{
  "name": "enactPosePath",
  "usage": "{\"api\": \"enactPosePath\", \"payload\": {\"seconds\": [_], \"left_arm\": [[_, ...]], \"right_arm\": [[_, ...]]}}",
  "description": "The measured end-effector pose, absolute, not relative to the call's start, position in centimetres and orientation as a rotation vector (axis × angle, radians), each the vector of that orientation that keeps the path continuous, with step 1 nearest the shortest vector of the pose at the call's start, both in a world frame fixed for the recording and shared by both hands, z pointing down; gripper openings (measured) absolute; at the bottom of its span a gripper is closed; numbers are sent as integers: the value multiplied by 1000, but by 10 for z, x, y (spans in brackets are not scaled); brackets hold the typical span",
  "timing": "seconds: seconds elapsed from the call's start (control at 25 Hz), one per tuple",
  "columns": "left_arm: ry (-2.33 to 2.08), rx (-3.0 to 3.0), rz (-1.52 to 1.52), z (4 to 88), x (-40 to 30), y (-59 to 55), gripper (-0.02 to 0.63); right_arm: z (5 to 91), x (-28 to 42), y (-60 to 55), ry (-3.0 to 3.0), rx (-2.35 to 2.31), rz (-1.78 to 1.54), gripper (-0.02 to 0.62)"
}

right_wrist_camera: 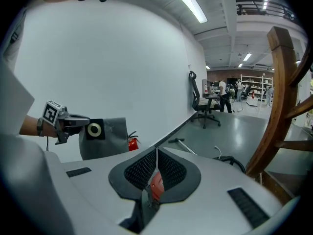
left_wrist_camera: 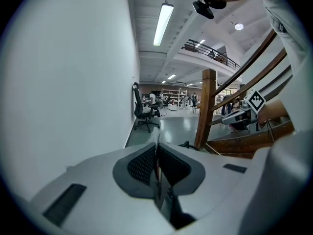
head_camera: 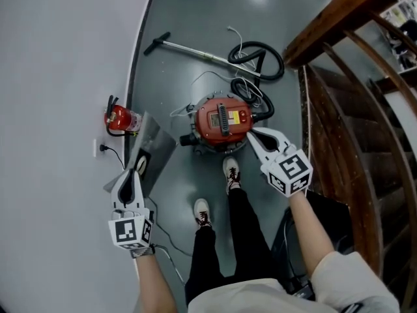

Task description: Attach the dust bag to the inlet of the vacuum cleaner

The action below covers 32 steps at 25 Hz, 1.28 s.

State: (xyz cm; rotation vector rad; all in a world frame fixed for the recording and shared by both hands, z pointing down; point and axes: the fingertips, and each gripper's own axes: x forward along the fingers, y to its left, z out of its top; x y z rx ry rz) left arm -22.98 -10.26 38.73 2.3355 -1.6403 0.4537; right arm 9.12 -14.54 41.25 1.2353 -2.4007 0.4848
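The red vacuum cleaner [head_camera: 221, 119] stands on the grey floor just ahead of the person's feet, and a black stub [head_camera: 186, 140] sticks out at its lower left. My left gripper [head_camera: 138, 168] is shut on the grey dust bag [head_camera: 156, 150] by its black collar, which has a round hole [right_wrist_camera: 94, 129]. The bag hangs left of the vacuum, apart from it. My right gripper [head_camera: 251, 133] is shut with nothing in it, its tips close beside the vacuum's right side. In its own view, red shows low behind the closed pads [right_wrist_camera: 168, 169].
A fire extinguisher [head_camera: 120, 118] stands against the white wall at the left. The vacuum's hose [head_camera: 257, 57] and wand [head_camera: 189, 49] lie on the floor beyond it. A wooden stair railing [head_camera: 352, 109] runs along the right. An office chair [left_wrist_camera: 142, 109] stands far down the hall.
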Motion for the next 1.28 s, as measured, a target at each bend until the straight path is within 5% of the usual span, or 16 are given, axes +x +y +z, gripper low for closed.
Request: {"api": "enactPosePath", "payload": {"seconds": [1.28], "left_arm": [[-1593,2183,442,597,-215,-142,21]], "right_arm": [[602,91,-200,-2301,1114,726,31]]}}
